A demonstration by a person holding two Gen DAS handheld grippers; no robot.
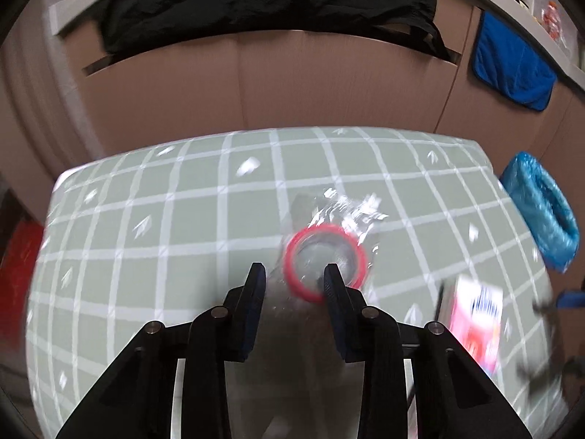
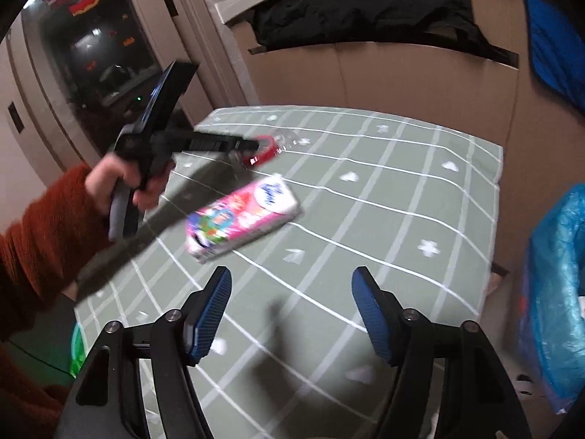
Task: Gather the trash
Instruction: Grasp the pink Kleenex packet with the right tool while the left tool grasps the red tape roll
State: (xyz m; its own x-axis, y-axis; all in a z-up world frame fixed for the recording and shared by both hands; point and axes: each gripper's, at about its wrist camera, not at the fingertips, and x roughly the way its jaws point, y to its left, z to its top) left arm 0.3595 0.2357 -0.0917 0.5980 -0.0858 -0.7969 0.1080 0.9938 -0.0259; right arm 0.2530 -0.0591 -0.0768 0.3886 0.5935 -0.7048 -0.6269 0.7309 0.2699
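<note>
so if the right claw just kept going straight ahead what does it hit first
Probably the green checked tablecloth: the right claw is open and angled down at bare cloth. The pink carton lies ahead but left of that line, so it likely misses; depth is uncertain.

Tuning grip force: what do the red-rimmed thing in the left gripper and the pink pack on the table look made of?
Red-rimmed cup: likely thin clear plastic, glossy; the tablecloth shows through it and crinkled highlights flare behind the rim. Blur leaves its exact form open.
Pink pack: probably a soft printed plastic-film wrap, slightly shiny, with rounded corners; could be coated carton instead.
</note>
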